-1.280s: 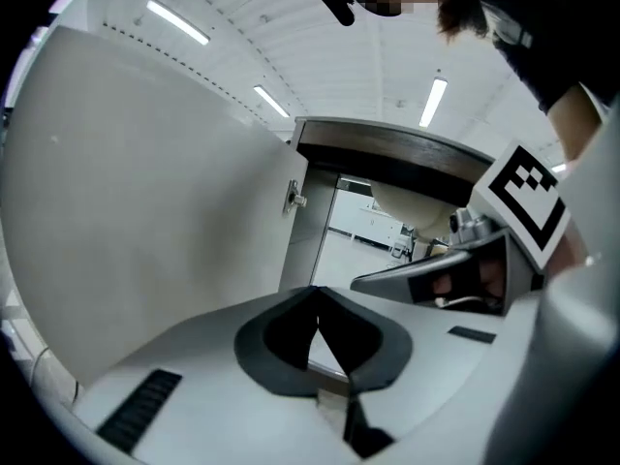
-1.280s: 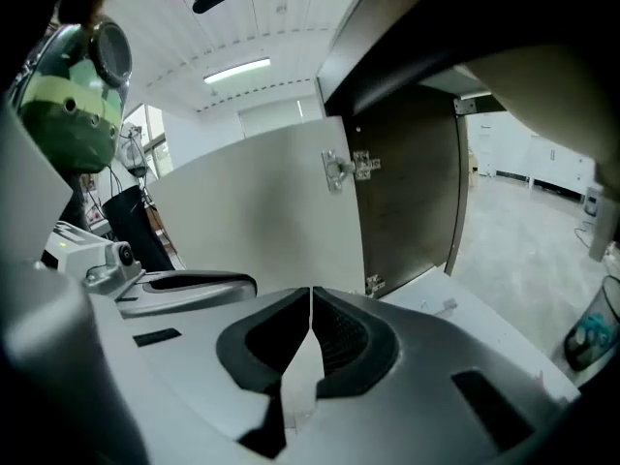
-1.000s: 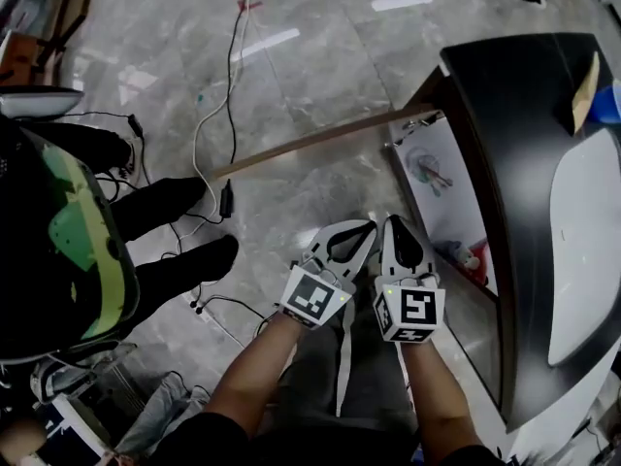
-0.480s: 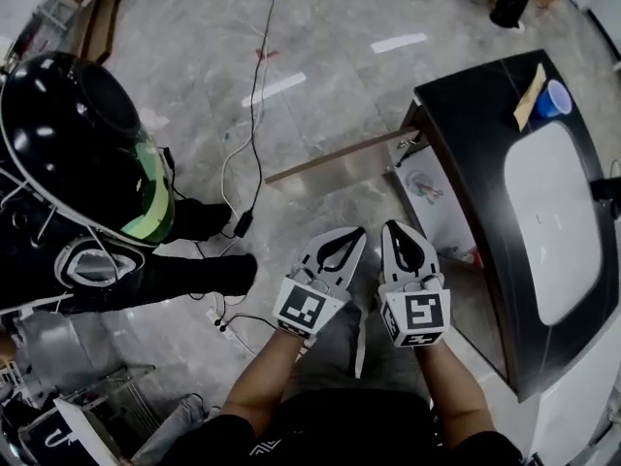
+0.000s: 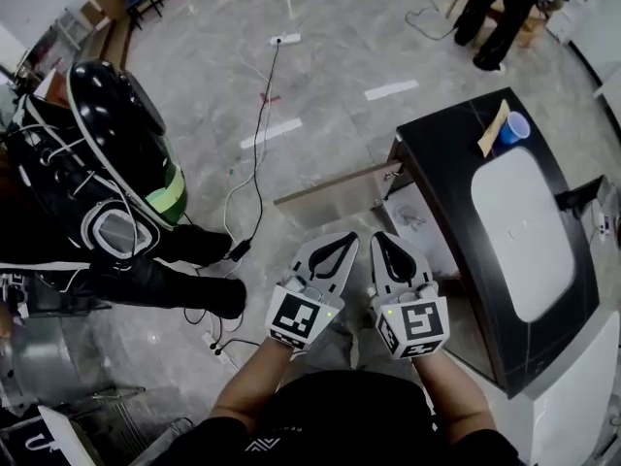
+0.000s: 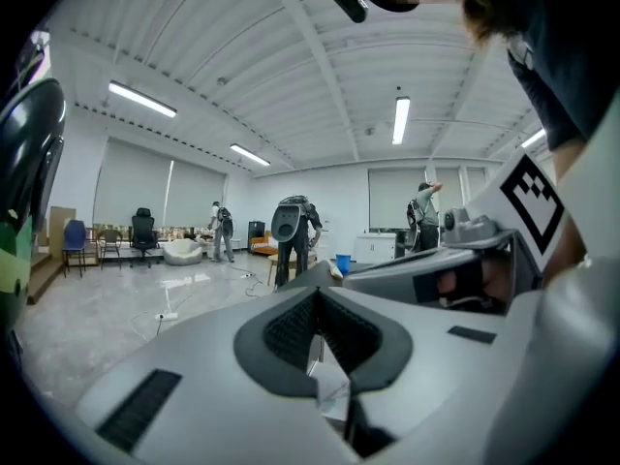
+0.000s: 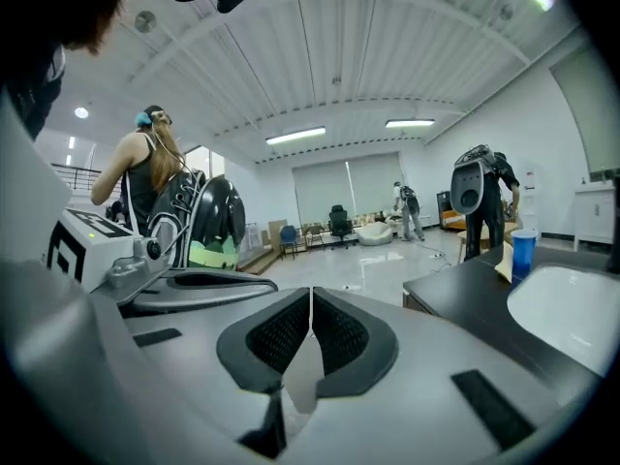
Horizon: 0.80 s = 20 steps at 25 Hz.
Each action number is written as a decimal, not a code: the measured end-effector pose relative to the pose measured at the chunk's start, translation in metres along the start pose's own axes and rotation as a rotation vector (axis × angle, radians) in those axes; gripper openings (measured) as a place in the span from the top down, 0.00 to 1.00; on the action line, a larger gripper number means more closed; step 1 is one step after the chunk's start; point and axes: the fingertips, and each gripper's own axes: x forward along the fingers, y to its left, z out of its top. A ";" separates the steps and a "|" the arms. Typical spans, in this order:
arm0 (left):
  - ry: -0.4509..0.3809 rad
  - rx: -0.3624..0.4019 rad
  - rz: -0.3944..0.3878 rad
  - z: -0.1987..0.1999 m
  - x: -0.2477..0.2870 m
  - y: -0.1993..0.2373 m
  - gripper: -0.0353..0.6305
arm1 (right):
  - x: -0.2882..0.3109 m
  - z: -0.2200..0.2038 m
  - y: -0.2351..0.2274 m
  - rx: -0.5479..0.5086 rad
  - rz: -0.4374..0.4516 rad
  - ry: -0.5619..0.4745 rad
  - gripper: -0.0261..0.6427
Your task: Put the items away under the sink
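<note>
In the head view my left gripper (image 5: 348, 236) and right gripper (image 5: 376, 237) are held side by side above the floor, just left of the sink cabinet. Both are shut with nothing between the jaws, which the left gripper view (image 6: 316, 296) and right gripper view (image 7: 310, 294) confirm. The black countertop (image 5: 441, 153) carries a white basin (image 5: 514, 231). Its cabinet door (image 5: 335, 187) stands open to the left, and a few small items (image 5: 412, 216) show inside. A blue cup (image 5: 515, 126) and a tan wedge (image 5: 490, 129) rest at the counter's far end.
A person with a black helmet-shaped pack (image 5: 116, 144) stands close at the left. Cables (image 5: 254, 153) and a power strip (image 5: 284, 39) lie on the grey floor. Another person (image 5: 505, 8) bends over a stool at the far right.
The view has drawn back and shifted, so more of the counter and the person at the left show. Both grippers stay shut and together, hardly moved.
</note>
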 end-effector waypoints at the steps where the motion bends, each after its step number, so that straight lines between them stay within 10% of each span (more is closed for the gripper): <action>1: -0.008 -0.006 0.003 0.007 0.000 0.000 0.93 | -0.004 0.006 0.001 0.000 0.003 -0.010 0.91; 20: -0.036 0.004 -0.095 0.048 -0.008 -0.044 0.93 | -0.071 0.039 -0.009 0.013 -0.067 -0.057 0.91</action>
